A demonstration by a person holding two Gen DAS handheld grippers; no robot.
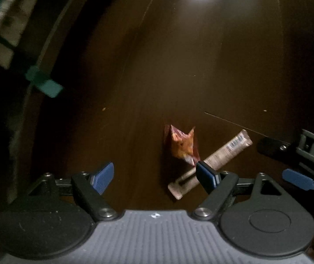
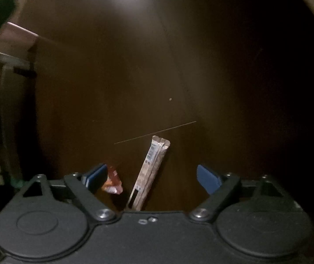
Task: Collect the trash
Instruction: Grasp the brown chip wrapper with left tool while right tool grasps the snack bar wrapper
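On the dark brown wooden floor (image 1: 200, 66) two pieces of trash are lying, touching: a crumpled orange-red foil snack packet (image 1: 182, 145) and, at its four o'clock, a long flat beige paper-like bar wrapper (image 1: 214, 162) with a barcode — no brand is readable. Both are looking light, thin and crinkly, the foil probably slippery; pinching the wrapper across its middle and the packet at its puckered top seems safest. The left gripper (image 1: 154, 177) is hovering with jaws released, empty; the right gripper (image 2: 152, 177) is likewise spread, the wrapper lying between its fingers untouched — nothing grasped yet
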